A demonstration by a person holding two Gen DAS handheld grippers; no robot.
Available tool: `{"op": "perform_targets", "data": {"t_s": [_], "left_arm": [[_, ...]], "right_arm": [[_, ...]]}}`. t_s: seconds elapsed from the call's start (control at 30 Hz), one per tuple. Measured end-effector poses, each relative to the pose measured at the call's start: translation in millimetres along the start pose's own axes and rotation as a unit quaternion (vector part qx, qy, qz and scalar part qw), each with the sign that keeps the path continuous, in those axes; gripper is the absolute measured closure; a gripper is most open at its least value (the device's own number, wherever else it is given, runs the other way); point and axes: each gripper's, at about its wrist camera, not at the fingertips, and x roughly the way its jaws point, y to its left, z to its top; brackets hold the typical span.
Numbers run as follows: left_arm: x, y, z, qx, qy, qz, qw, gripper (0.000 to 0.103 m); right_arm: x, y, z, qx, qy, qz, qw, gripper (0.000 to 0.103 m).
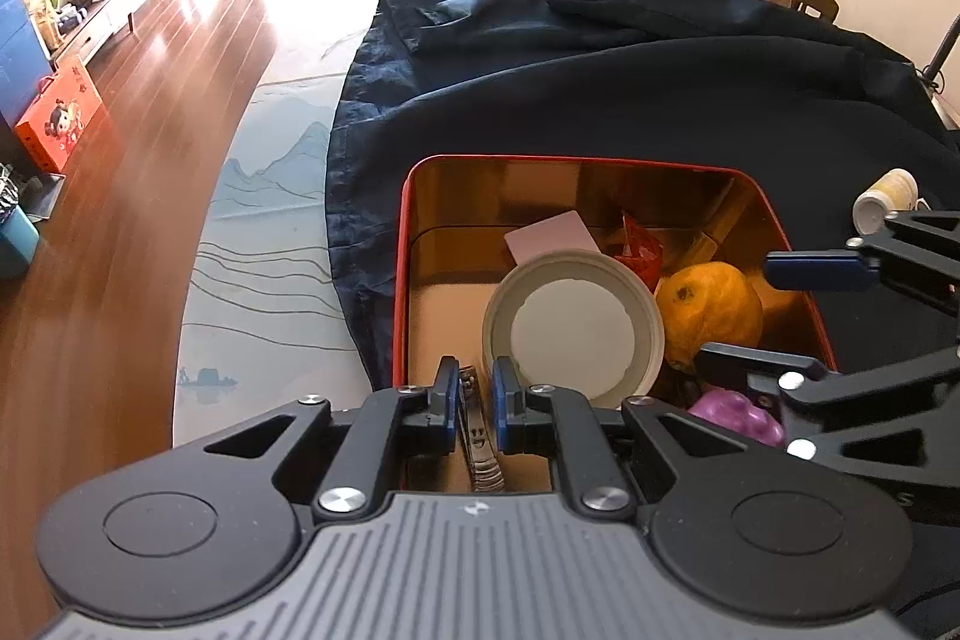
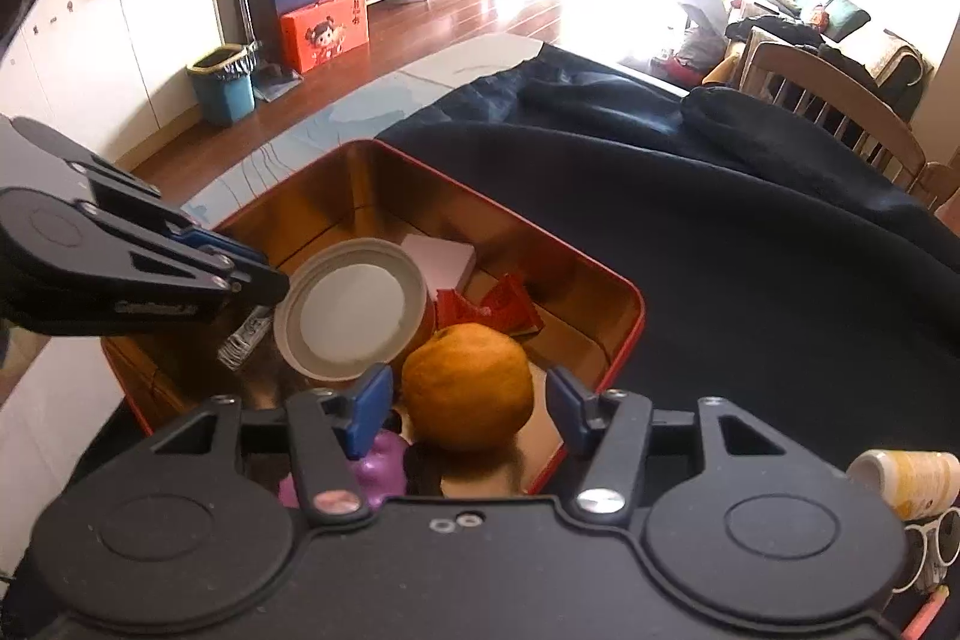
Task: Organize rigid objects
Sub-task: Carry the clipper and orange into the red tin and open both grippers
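in the left wrist view, wooden floor (image 1: 120, 196) runs down the left side, then the pale table mat with a blue mountain drawing (image 1: 270, 232), then a dark navy cloth (image 1: 600, 100) spread over the table. on that cloth sits a red tin box (image 1: 403, 280) with a gold inside. the left gripper (image 1: 475, 388) hangs over the box's near left corner, its blue pads pinched together on a metal nail clipper (image 1: 480, 436) that runs back toward the camera. just right of it lies a round white jar lid (image 1: 573, 322), with a pink card (image 1: 552, 235) behind it, a red wrapper (image 1: 639, 250) beside that, then an orange (image 1: 708, 313) and a purple toy (image 1: 741, 415) in the near right corner.

the right gripper (image 2: 468, 400) has its jaws apart on either side of the orange (image 2: 468, 385), not pressing on it. outside the box, far right on the cloth, lies a small yellow bottle with a white cap (image 2: 906, 481), with white sunglasses (image 2: 930, 550) just beside it.
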Motion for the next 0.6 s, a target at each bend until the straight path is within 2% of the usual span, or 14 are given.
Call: {"op": "perform_targets", "data": {"t_s": [0.23, 0.4, 0.47, 0.57, 0.6], "left_arm": [[-8.6, -4.3, -2.2, -0.01, -0.005, -0.003, 0.9999, 0.091], [-23.1, -9.0, -2.9, -0.034, -0.018, -0.034, 0.9987, 0.087], [-31.5, -14.8, -2.9, -0.036, -0.029, -0.04, 0.9982, 0.083], [-44.8, -25.6, -3.1, -0.03, -0.047, -0.044, 0.9975, 0.069], [-50.0, -30.2, -3.3, -0.027, -0.055, -0.041, 0.9973, 0.056]], "right_arm": [[-20.6, -3.7, -3.7, 0.014, -0.022, 0.006, 1.0, 0.04], [-39.4, -6.7, -7.3, 0.023, -0.043, 0.008, 0.999, 0.038], [-49.1, -9.7, -9.8, 0.029, -0.054, 0.008, 0.998, 0.035], [-64.8, -16.0, -14.8, 0.039, -0.067, 0.01, 0.997, 0.034], [-70.0, -18.2, -16.6, 0.042, -0.072, 0.01, 0.996, 0.033]]}}
